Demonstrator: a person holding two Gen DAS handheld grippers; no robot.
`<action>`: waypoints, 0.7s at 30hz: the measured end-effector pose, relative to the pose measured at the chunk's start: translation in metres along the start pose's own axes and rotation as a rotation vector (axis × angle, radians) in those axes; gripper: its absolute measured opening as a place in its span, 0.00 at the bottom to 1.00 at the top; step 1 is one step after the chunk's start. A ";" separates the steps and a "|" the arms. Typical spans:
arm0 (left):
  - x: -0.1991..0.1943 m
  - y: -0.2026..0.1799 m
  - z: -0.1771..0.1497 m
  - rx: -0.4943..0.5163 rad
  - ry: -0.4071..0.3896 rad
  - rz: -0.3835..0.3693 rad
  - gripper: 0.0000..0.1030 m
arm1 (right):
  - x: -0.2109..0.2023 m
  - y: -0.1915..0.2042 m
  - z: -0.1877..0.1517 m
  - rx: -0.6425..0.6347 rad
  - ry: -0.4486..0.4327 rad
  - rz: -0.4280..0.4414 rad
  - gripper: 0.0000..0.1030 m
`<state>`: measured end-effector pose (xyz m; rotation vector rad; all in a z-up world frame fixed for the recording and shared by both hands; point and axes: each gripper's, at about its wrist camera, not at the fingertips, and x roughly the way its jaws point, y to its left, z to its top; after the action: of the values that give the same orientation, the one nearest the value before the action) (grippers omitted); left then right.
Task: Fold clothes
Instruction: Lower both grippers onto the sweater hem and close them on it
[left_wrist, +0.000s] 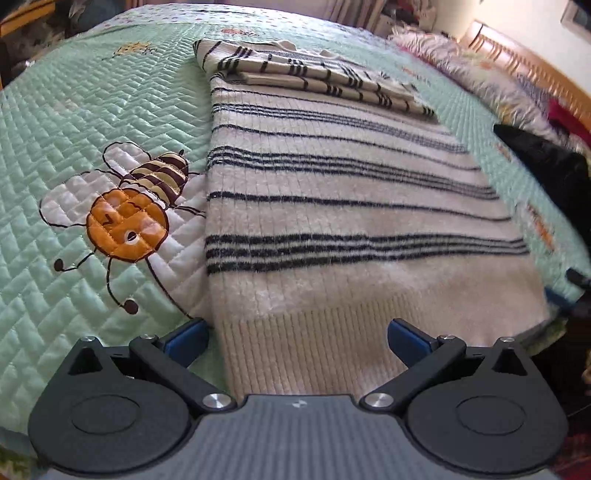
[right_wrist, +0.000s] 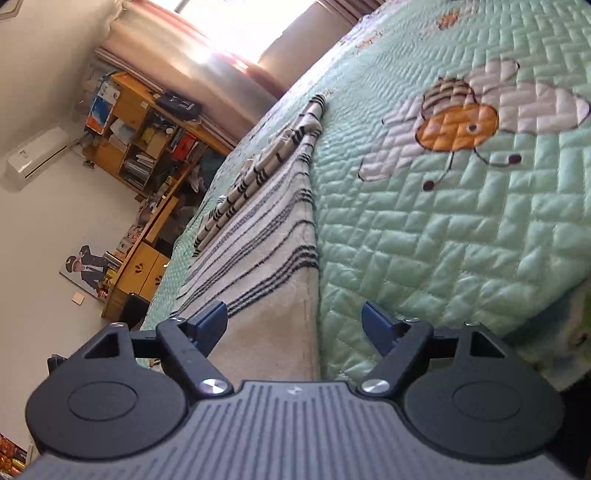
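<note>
On the green quilted bed (left_wrist: 74, 122), a striped cream sweater (left_wrist: 332, 206) lies flat, sleeves folded at its far end; both hand-held grippers, left (left_wrist: 297, 338) and right (right_wrist: 294, 322), hover spread over its near hem, pinching nothing

My right gripper (right_wrist: 293, 321) hangs with its blue-tipped jaws spread wide over the near edge of a cream sweater (right_wrist: 266, 254) with dark stripes, nothing pinched between them. The sweater lies flat on a mint-green quilted bedspread (right_wrist: 424, 258) with a stitched orange bee (right_wrist: 458, 122). Its sleeves (right_wrist: 258, 166) are folded across its far end. A wooden bookshelf (right_wrist: 144, 129) stands against the far wall.
</note>
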<state>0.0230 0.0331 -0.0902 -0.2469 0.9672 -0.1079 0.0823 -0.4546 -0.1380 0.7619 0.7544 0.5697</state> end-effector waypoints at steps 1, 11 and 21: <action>0.000 0.001 0.000 -0.004 -0.003 -0.010 0.99 | 0.002 -0.001 -0.001 0.008 0.005 0.017 0.81; 0.001 0.021 0.005 -0.084 -0.018 -0.169 0.99 | 0.018 -0.001 0.007 0.028 0.146 0.135 0.87; 0.003 0.046 0.003 -0.224 0.053 -0.395 0.99 | 0.032 0.004 0.005 0.032 0.238 0.236 0.88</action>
<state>0.0260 0.0770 -0.1028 -0.6434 0.9741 -0.3699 0.1045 -0.4321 -0.1452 0.8274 0.9009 0.8739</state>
